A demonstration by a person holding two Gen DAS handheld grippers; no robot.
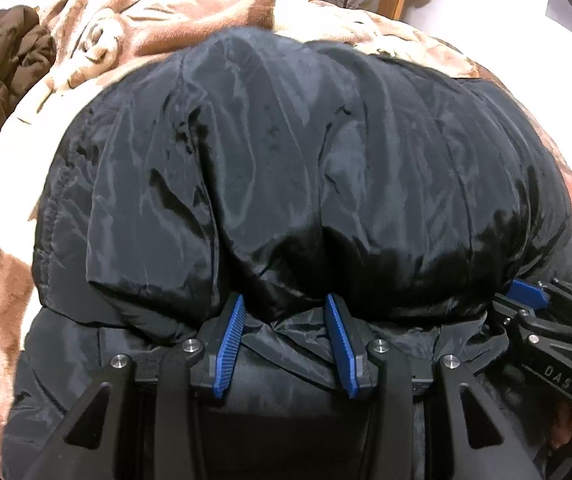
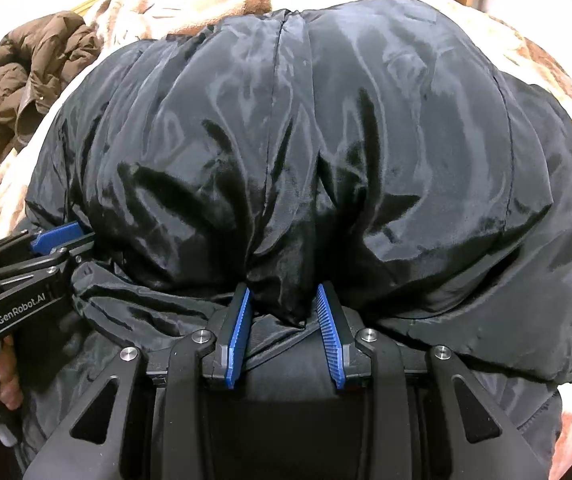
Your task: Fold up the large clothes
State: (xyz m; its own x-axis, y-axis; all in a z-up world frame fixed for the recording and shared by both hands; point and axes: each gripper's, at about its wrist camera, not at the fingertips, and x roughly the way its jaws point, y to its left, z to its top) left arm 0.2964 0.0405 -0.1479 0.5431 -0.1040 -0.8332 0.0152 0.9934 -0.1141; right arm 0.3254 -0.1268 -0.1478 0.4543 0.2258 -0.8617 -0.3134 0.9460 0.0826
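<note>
Both ribbed blue claws, left (image 1: 286,304) and right (image 2: 284,294), pinch the puffy, glossy black coat (image 1: 306,168).

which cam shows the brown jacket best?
Right wrist. The brown jacket lies crumpled at upper left on the blanket, lit and mostly in frame beyond the black coat. Left wrist shows it darker, squeezed against the lens edge and partly cut off.

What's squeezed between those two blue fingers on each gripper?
A bunched fold of the black puffy jacket: the left gripper in its own view, the right gripper in its.
</note>
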